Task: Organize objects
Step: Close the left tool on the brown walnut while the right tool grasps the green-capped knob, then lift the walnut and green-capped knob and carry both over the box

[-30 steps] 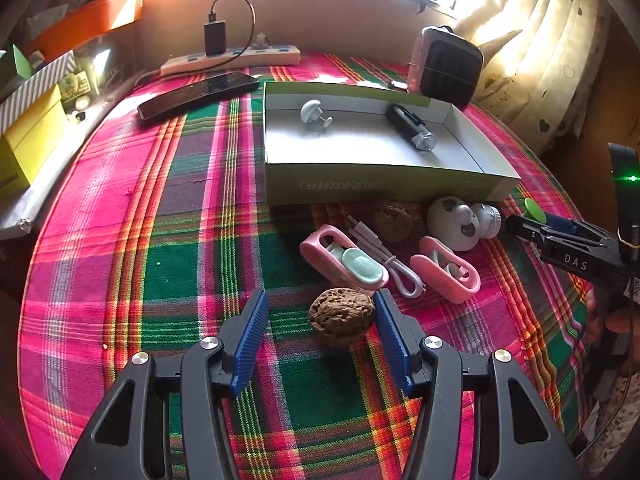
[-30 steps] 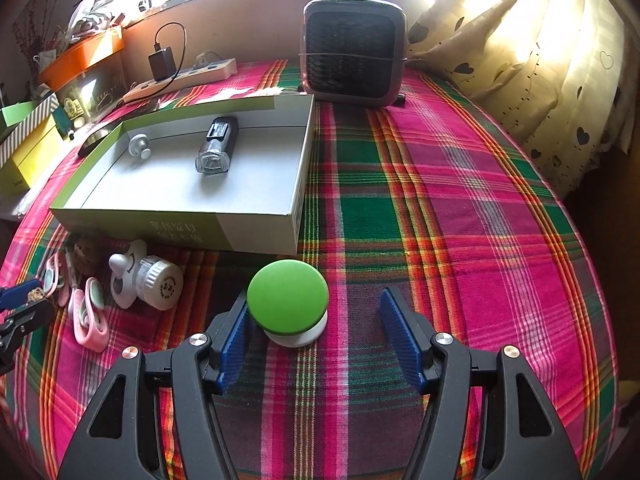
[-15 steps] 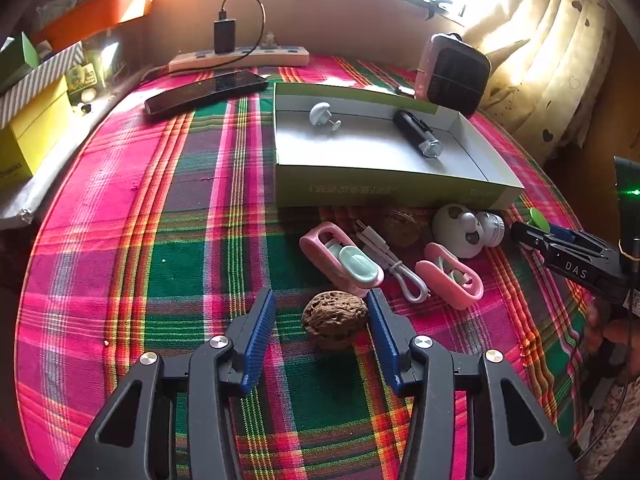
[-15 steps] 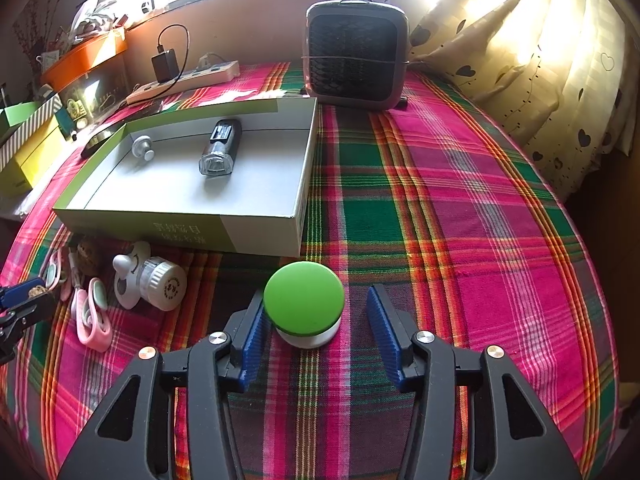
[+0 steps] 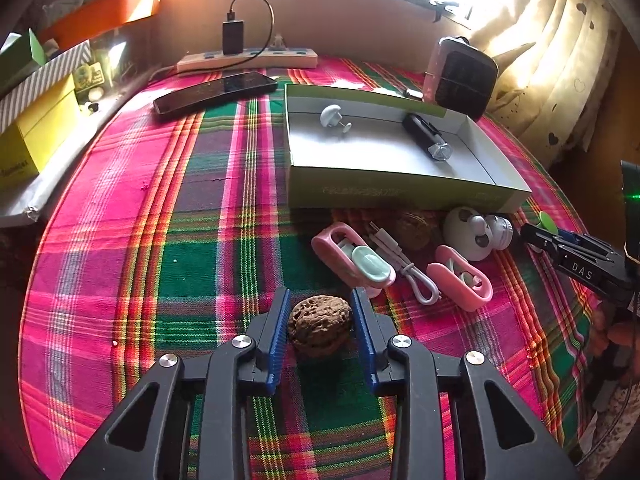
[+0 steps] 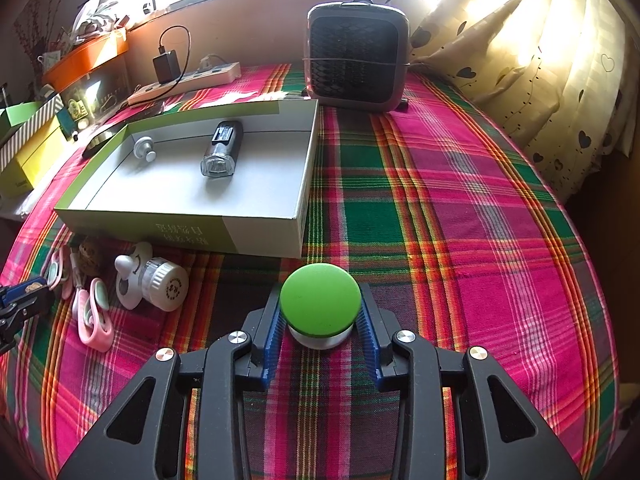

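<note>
Low wrist views, shared box [image 5: 404, 194]

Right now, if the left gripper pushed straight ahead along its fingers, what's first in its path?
The left gripper is closed on the walnut, so that travels with it. Ahead, the pink clip probably comes first, just right of centre, then the box wall. Depth is unclear.

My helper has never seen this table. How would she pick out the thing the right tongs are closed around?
Find the shallow green-sided box on the plaid cloth. On the cloth just off its near right corner sits the green-topped knob, gripped by the right tongs. Nothing else there has that flat, round, bright green cap on a white base.
</note>
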